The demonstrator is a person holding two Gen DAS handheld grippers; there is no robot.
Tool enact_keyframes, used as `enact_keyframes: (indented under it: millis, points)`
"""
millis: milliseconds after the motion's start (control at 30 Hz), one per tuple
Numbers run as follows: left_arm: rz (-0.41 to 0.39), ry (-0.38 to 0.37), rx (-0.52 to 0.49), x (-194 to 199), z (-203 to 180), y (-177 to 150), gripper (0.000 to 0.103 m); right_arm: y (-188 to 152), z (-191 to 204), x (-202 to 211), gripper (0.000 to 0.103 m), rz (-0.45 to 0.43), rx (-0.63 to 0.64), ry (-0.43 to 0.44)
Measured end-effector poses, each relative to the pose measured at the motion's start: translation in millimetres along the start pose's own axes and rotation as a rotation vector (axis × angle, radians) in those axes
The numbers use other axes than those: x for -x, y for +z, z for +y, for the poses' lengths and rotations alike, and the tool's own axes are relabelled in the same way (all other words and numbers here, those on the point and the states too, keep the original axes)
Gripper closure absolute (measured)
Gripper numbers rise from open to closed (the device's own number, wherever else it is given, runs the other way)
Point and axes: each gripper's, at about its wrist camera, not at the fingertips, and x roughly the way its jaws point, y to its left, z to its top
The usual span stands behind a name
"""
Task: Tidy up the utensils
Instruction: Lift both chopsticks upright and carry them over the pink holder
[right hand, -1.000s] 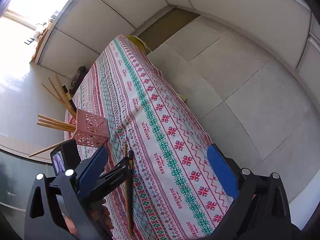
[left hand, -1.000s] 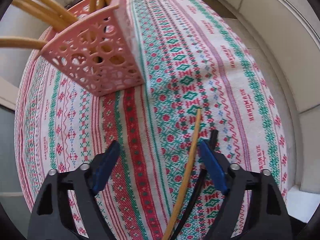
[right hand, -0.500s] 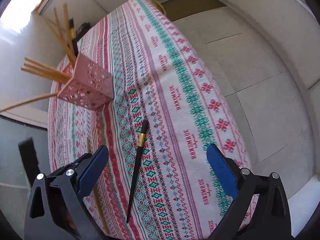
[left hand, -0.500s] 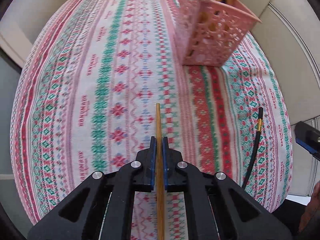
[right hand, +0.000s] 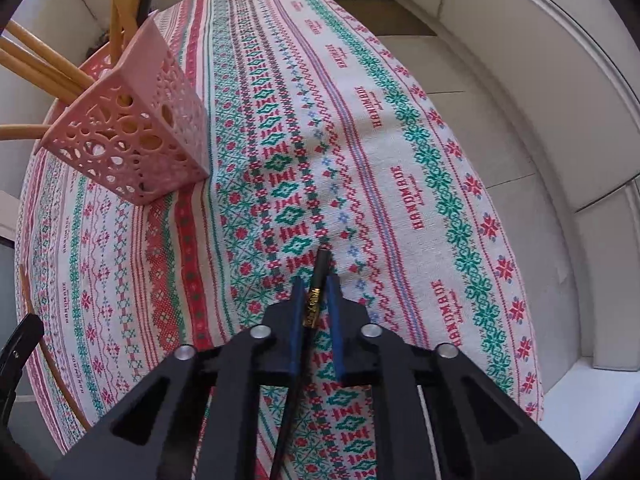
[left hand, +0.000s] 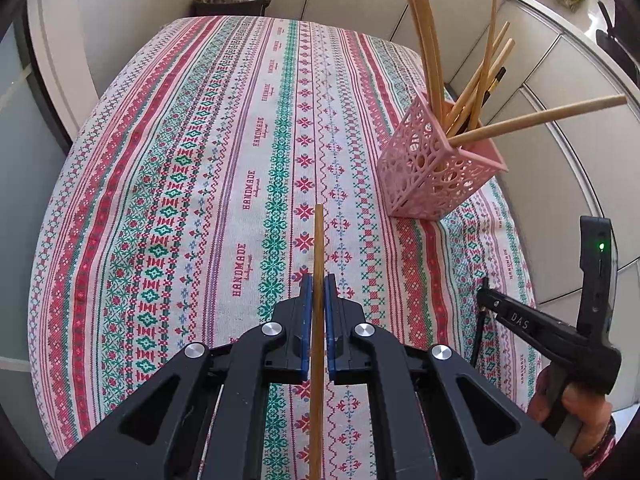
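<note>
In the left wrist view my left gripper (left hand: 316, 280) is shut on a wooden chopstick (left hand: 319, 240), held above the patterned tablecloth (left hand: 192, 168). A pink perforated basket (left hand: 436, 176) with several wooden chopsticks and a black one stands to the right. In the right wrist view my right gripper (right hand: 314, 284) points down at the cloth. Its jaws are closing on a black chopstick with a gold band (right hand: 322, 264), which lies between the blue pads. The basket (right hand: 136, 140) is at the upper left there.
The right gripper's body (left hand: 540, 328) and the hand that holds it show at the left view's lower right. A dark bin (left hand: 232, 2) stands beyond the table's far end. Pale floor tiles (right hand: 500, 92) surround the table.
The left gripper shut on the wooden chopstick and lifted it off the cloth. The right gripper came down over the black chopstick, and its jaws went from wide open to nearly together around it.
</note>
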Motion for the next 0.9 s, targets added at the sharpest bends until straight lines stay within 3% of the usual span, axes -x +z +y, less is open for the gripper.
enact_keyframes:
  millis: [33, 67, 133, 233, 333, 500, 900]
  points:
    - [-0.012, -0.029, 0.008, 3, 0, -3, 0.098, -1, -3, 1, 0.096, 0.014, -0.029, 0.102]
    - [-0.027, -0.058, 0.015, 20, -3, -12, 0.098, -3, -5, 6, 0.096, -0.001, -0.031, 0.144]
    - [-0.070, -0.114, 0.012, 32, 1, -13, 0.098, -7, -3, 25, 0.096, -0.088, 0.018, 0.172]
    - [-0.163, -0.203, -0.036, 55, -7, -16, 0.098, -18, -9, 63, 0.096, -0.207, 0.080, 0.306]
    - [-0.263, -0.276, -0.098, 81, -18, -22, 0.098, -34, -17, 101, 0.096, -0.332, 0.155, 0.360]
    - [-0.350, -0.303, -0.191, 111, -37, -36, 0.098, -73, -10, 154, 0.096, -0.526, 0.303, 0.364]
    - [-0.469, -0.261, -0.193, 149, -45, -40, 0.098, -77, -19, 203, 0.096, -0.617, 0.280, 0.346]
